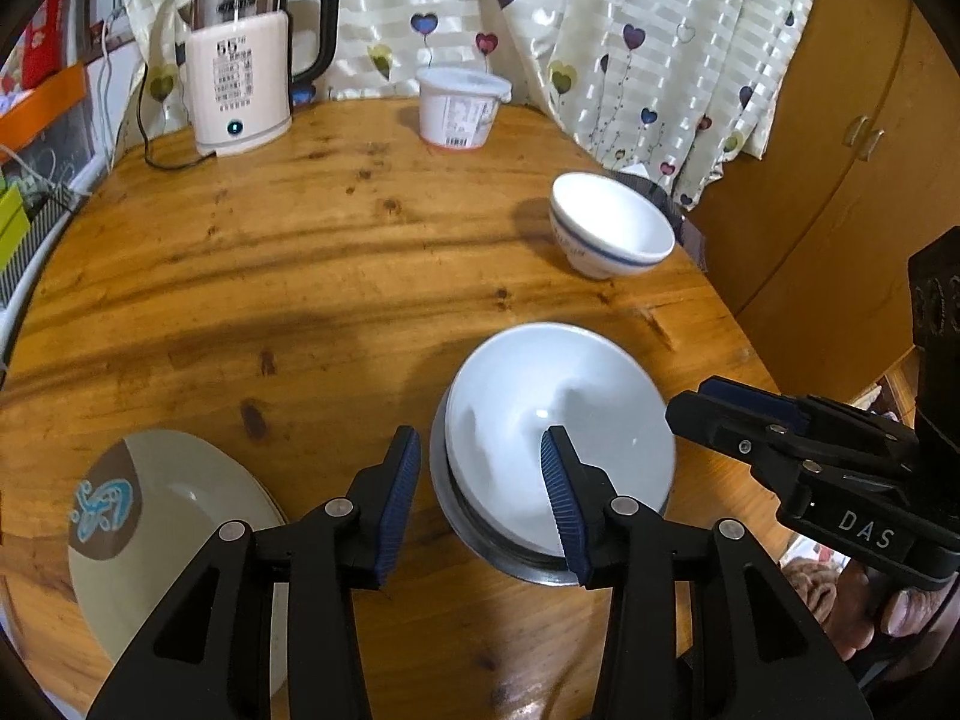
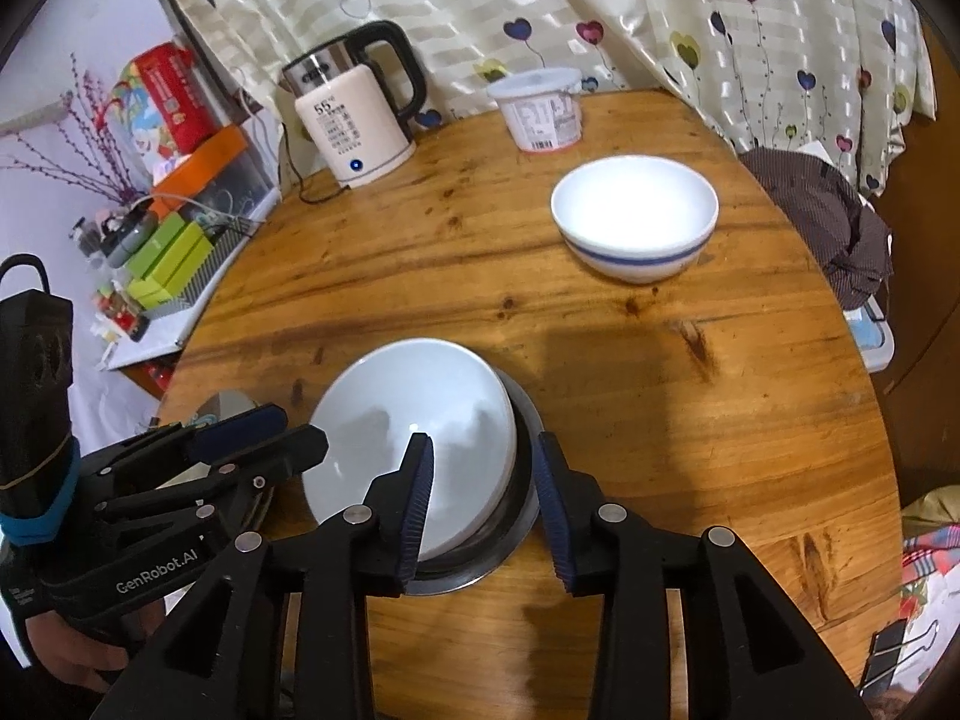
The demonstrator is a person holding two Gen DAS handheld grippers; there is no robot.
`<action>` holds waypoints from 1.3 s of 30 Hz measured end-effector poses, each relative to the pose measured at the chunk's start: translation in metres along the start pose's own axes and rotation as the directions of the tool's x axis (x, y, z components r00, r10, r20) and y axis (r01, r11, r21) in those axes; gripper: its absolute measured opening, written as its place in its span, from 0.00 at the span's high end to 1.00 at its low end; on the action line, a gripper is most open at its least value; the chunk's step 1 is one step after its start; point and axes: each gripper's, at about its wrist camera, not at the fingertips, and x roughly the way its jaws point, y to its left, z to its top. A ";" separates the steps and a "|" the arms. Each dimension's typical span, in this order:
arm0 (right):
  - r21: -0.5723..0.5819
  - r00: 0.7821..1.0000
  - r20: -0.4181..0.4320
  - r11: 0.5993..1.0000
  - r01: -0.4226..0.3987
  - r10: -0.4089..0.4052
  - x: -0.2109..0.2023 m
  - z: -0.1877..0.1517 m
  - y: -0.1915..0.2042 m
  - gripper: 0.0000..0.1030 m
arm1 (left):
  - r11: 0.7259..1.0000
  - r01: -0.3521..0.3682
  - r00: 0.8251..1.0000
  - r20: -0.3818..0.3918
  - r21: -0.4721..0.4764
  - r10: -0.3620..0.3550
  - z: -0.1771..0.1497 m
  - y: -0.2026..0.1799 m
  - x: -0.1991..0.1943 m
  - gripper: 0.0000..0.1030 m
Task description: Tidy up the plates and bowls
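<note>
A plain white ceramic bowl (image 2: 414,456) sits nested, slightly tilted, in a shallow steel dish (image 2: 516,516) at the near edge of the round wooden table (image 2: 690,420); a blue-banded white bowl (image 2: 635,219) stands farther right, and a beige plate (image 1: 174,534) lies near left. Being tilted, the nested bowl could rock or slide if a finger nudges its rim. The left gripper (image 1: 480,501) and right gripper (image 2: 486,504) each straddle opposite rims, part-open, gripping nothing.

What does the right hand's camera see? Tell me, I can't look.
A white bowl sits in a metal bowl on a round wooden table, the right gripper open around their rim. Farther back stand a blue-striped bowl, a kettle and a tub.
</note>
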 end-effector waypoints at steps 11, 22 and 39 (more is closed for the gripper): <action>-0.012 1.000 0.017 1.000 -0.003 0.003 -0.009 0.003 0.006 0.63 | 1.000 0.008 1.000 0.024 0.025 -0.008 0.005 -0.006 -0.008 0.58; -0.012 1.000 0.018 1.000 -0.002 0.003 -0.009 0.004 0.005 0.63 | 1.000 0.003 1.000 0.029 0.031 -0.004 0.008 -0.007 -0.009 0.58; 0.001 1.000 0.019 1.000 0.011 -0.011 -0.010 0.012 -0.008 0.62 | 0.999 -0.001 0.999 0.038 0.051 -0.001 0.021 -0.008 -0.006 0.58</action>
